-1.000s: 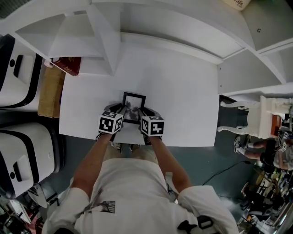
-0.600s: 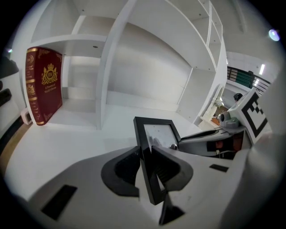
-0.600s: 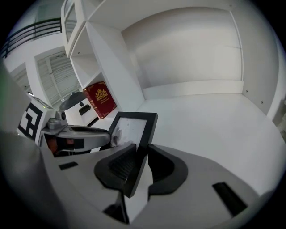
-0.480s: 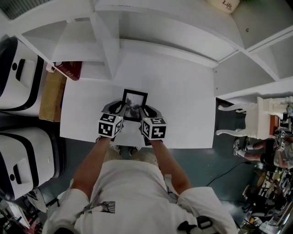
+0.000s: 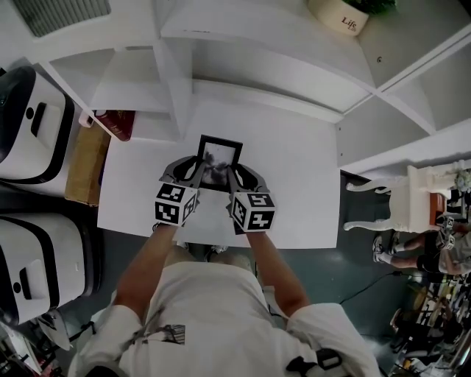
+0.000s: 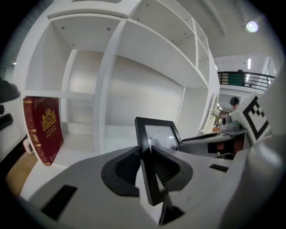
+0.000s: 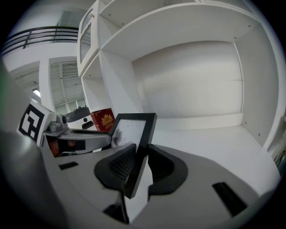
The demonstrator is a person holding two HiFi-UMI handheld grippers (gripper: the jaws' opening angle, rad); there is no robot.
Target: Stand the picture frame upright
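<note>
Picture frame (image 5: 221, 150), long axis up, sides pinched by left claw (image 5: 198, 165), right claw (image 5: 232, 174)

R claw (image 7: 139, 164) on pic frame (image 7: 128, 131)

At the centre of the head view we find the picture frame (image 5: 219, 157) over the tabletop (image 5: 294, 184). It sits between the left tongs (image 5: 196, 168), clamped on its left edge, and the right tongs (image 5: 234, 177), clamped on its right edge. The shelf unit (image 5: 257, 66) lies behind. A book (image 5: 118, 124) stands in the shelf unit's compartment at upper left, and a pot (image 5: 340, 16) sits on top at upper right.
</note>
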